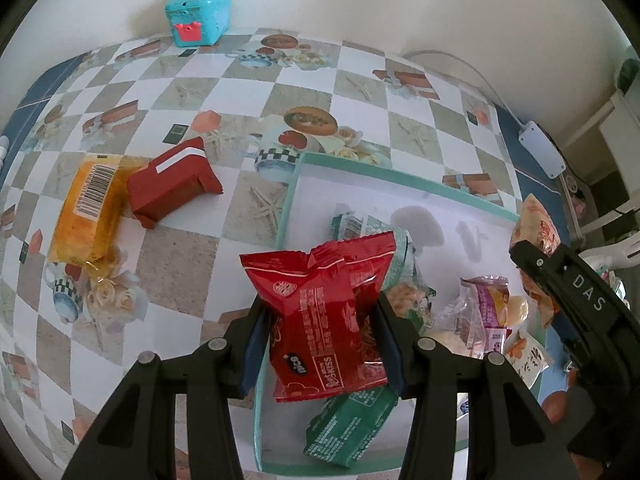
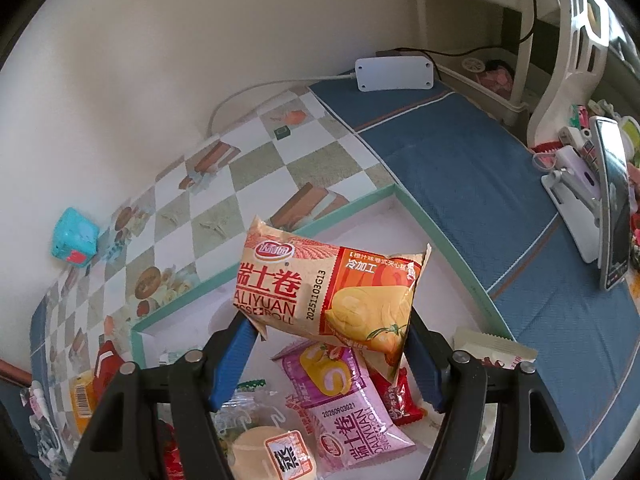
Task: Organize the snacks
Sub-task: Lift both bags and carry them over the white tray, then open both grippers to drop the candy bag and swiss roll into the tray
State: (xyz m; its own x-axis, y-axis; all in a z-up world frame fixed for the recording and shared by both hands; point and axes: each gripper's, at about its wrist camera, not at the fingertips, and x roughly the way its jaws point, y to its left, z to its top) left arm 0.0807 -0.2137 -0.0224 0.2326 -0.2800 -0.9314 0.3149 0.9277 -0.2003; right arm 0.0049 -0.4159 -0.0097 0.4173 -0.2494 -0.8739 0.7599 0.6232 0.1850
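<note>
Left claw (image 1: 322, 344) points steeply down, its blue pads (image 1: 253, 350) pressed on both sides of a red packet (image 1: 324, 312); right claw (image 2: 328, 354) also tilts down, pads clamped on an orange packet (image 2: 332, 292), fingers set wider.

Glossy plastic red packet (image 1: 324, 312) (crinkled); smooth matt tray (image 1: 400, 178) rim.

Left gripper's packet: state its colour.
Red packet with white print, clearest in the left wrist view.
</note>
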